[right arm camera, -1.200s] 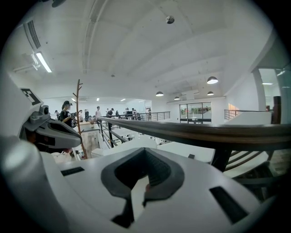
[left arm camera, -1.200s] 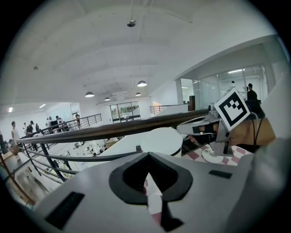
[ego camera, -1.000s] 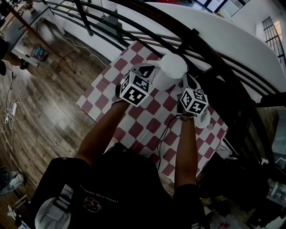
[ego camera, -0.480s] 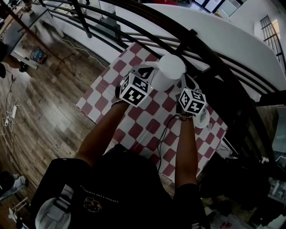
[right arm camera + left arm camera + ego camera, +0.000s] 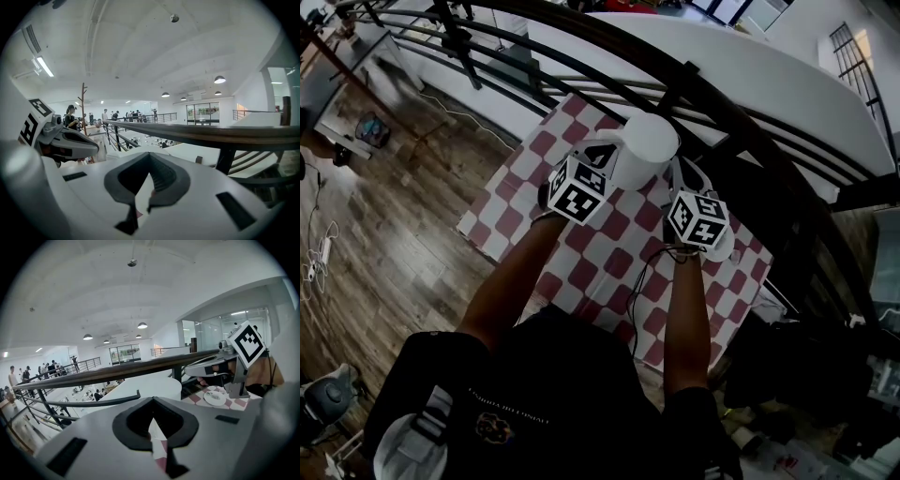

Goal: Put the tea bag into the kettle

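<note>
Where the white kettle [image 5: 649,141] stands on the checkered cloth [image 5: 517,204], 2 grippers flank it: left gripper [image 5: 151,399] claw pressed together, right gripper [image 5: 149,156] likewise.

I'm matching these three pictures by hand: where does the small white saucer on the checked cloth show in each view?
Head view: saucer, right of centre on the cloth, partly hidden.
Left gripper view: saucer, low at the right, on the cloth.
Right gripper view: not in it.
Shared landmark: the dark handrail, which crosses both gripper views.
</note>
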`<state>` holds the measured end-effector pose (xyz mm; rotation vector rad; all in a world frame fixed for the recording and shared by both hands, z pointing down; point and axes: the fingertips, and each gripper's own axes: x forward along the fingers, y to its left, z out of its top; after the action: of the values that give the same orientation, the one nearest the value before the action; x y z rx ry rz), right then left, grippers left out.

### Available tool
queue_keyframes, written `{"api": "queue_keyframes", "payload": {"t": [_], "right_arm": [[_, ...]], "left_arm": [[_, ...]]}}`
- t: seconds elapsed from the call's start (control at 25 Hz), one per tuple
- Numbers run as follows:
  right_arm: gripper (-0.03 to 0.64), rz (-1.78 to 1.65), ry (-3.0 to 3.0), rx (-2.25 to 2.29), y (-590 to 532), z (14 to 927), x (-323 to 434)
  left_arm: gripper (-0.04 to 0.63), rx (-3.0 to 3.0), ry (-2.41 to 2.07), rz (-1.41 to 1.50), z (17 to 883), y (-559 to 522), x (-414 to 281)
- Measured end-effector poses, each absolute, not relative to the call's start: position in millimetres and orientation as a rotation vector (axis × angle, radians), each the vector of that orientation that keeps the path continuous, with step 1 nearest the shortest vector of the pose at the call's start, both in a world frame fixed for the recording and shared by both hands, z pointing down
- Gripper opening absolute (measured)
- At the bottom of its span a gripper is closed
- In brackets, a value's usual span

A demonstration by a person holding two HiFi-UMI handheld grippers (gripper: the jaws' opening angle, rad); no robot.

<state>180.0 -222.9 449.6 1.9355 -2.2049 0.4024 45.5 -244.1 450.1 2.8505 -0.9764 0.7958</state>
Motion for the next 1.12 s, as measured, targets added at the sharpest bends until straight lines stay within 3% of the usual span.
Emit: {"api": "queue_keyframes", "payload": {"t": [1.12], "right_arm": [[0.011, 0.29, -2.162, 2.138, -28, 377, 98]], "left_arm": [[-0.002, 3.02, -0.611, 0.762, 423, -100, 26]]}}
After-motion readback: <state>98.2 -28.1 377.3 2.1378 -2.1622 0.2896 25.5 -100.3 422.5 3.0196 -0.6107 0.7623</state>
